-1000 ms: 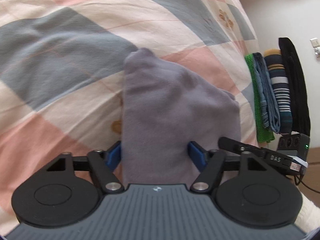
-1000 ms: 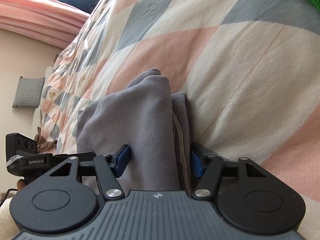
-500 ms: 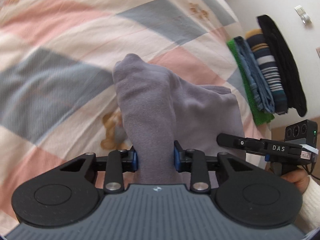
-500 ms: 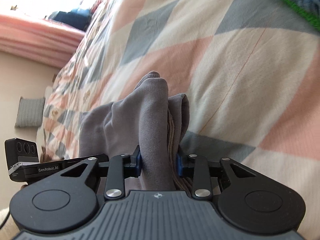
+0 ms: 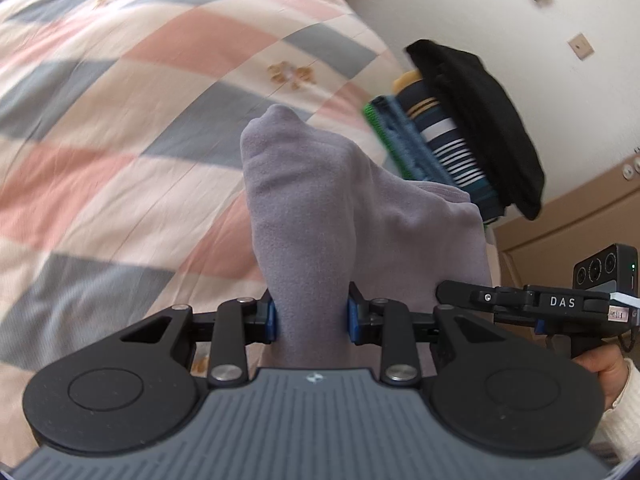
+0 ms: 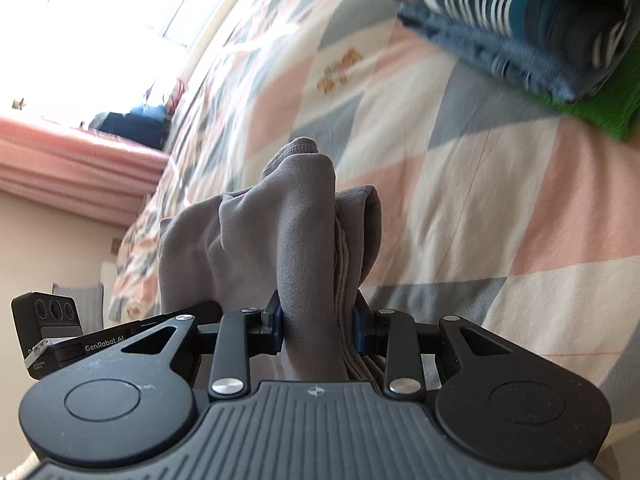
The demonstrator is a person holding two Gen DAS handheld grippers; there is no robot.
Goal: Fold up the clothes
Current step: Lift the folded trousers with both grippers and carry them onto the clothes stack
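Now the grey garment (image 5: 316, 216) hung bunched between both tools, lifted clear of the bed's checked quilt (image 5: 120, 128), where a second before it had lain folded flat on the quilt with the jaws of each tool standing open at either side of its near edge. Half a second before, both pairs of jaws had already shut on it and the cloth had begun to rise. The left tool (image 5: 310, 316) was clamped on one thick fold of the near edge, and the right tool (image 6: 318, 322) was clamped on the stacked layers at the other end of that edge, seams showing at its right pad.

The folded bundle ran lengthwise away from the tools, its long axis pointing to the far side of the bed, with a rounded corner as its farthest tip; the near edge was stretched crosswise between the two grips.

Since then the stack of folded clothes (image 5: 460, 132), black on top with striped, blue and green layers under it, had come much larger and nearer in both views, to the far right of the garment. By my judgement this meant the folding of this piece was finished and it was being carried toward that stack.
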